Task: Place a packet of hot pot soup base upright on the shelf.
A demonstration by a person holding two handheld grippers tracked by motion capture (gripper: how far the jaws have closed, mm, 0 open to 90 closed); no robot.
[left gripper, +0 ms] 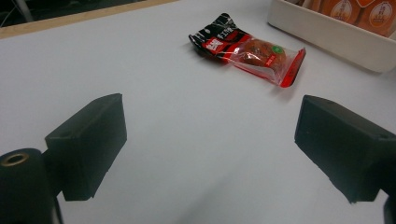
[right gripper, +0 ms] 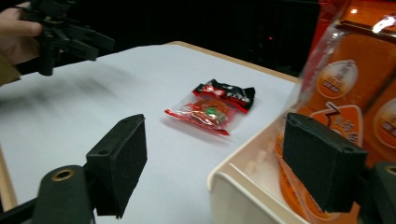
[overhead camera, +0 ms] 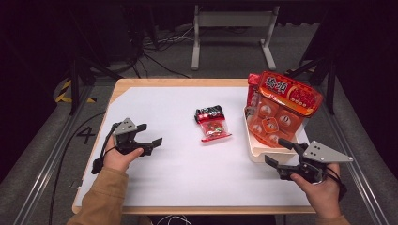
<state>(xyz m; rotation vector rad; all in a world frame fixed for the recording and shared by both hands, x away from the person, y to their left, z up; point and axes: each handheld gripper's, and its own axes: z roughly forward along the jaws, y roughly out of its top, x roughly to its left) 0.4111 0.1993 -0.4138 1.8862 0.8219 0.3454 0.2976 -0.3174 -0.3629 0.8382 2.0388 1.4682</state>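
Note:
A small red and black snack packet (overhead camera: 212,123) lies flat near the middle of the white table cover; it also appears ahead of the jaws in the left gripper view (left gripper: 250,49) and the right gripper view (right gripper: 212,108). A big orange snack bag (overhead camera: 281,108) leans in a cream tray (overhead camera: 254,151) at the right, close up in the right gripper view (right gripper: 355,88). My left gripper (overhead camera: 150,136) is open at the table's left, with nothing between its jaws. My right gripper (overhead camera: 277,152) is open beside the tray's near corner, and nothing sits between its jaws either.
The cream tray's wall (left gripper: 336,39) crosses the top right of the left gripper view, and its near corner (right gripper: 233,186) sits between my right jaws. The wooden table edge (overhead camera: 187,82) runs along the far side. A metal stand (overhead camera: 232,28) and cables lie on the floor beyond.

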